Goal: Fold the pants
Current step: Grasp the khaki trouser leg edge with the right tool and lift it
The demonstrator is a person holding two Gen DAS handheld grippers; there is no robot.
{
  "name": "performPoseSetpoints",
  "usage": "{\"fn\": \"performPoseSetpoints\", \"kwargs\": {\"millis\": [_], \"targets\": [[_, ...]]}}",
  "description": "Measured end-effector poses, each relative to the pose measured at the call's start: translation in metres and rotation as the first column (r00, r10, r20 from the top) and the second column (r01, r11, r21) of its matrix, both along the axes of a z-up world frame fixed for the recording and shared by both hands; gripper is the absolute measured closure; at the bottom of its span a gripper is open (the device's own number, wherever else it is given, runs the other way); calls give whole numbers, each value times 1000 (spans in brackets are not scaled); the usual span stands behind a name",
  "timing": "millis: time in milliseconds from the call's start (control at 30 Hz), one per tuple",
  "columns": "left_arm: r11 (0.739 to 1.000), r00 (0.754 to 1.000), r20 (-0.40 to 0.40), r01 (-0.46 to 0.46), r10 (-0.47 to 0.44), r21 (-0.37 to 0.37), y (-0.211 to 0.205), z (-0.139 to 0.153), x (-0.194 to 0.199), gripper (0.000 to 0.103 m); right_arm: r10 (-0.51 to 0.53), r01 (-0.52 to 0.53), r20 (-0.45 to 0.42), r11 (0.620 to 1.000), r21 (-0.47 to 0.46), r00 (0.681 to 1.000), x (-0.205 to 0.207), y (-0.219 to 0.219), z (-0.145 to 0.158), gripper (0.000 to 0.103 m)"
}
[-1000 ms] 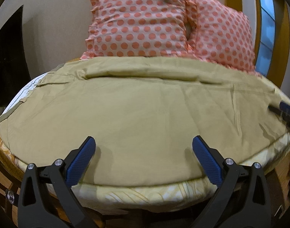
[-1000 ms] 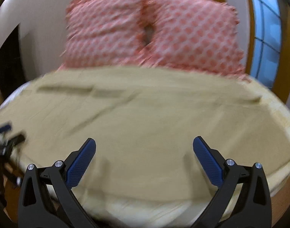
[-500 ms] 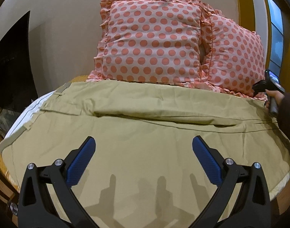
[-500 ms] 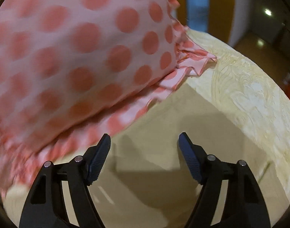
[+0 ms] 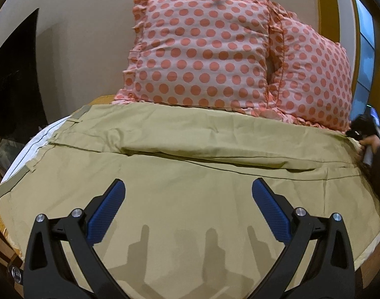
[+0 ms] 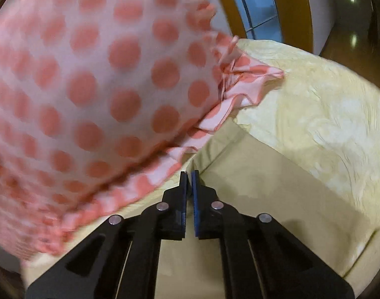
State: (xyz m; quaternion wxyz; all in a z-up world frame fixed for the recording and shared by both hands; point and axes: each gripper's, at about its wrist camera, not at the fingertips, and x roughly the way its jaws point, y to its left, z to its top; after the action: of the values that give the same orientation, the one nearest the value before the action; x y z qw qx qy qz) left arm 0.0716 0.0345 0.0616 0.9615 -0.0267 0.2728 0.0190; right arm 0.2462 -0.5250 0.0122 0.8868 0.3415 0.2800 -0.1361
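Note:
Khaki pants (image 5: 190, 164) lie spread flat across the bed, waistband at the left, legs running right. My left gripper (image 5: 188, 206) is open and empty, hovering over the near leg. My right gripper (image 6: 189, 177) is shut at the far right corner of the pants (image 6: 252, 189), next to the pillow frill; its jaws pinch the pants' edge there. In the left wrist view the right gripper's body (image 5: 364, 127) and a hand show at the far right edge of the pants.
Two pink pillows with orange dots (image 5: 202, 57) lean on the wall behind the pants; one fills the right wrist view (image 6: 90, 87). A pale yellow patterned bedsheet (image 6: 327, 114) lies under the pants. A dark opening (image 5: 13, 87) is at the left.
My right gripper has closed from open onto the pants' far right corner by the pillow. My left gripper stayed open, moving slightly closer over the pants.

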Motion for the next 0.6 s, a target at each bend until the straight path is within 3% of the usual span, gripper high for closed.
{"fn": "performPoseSetpoints", "kwargs": {"millis": [100,167,233,300,467,500,533,600], "targets": [[999,999,31,-27,28,-26,13,6,-11,2,50,-60,153,996,65,987,-70,-3,17,99],[998,999,35,-35,36,-43,20,9,-13,2,61,-96,240,986,137,969,-143,7,22,99],[997,998,35,-45,48,-65,29,13,-13,2,50,-100,250,977,190,967,-191,20,16,99],[993,997,47,-56,61,-104,39,18,-13,2,-1,-51,205,967,250,979,-235,25,-7,102],[980,996,39,-73,82,-186,59,27,3,2,-45,-9,132,923,386,990,-242,4,-47,99],[977,996,30,-76,84,-197,63,28,6,2,-35,-18,121,909,415,992,-244,6,-50,94],[976,996,22,-81,87,-203,66,29,8,2,-22,-28,112,902,431,993,-243,9,-50,84],[972,995,11,-97,102,-216,72,30,11,2,-3,-40,106,913,407,994,-235,15,-43,72]]}}
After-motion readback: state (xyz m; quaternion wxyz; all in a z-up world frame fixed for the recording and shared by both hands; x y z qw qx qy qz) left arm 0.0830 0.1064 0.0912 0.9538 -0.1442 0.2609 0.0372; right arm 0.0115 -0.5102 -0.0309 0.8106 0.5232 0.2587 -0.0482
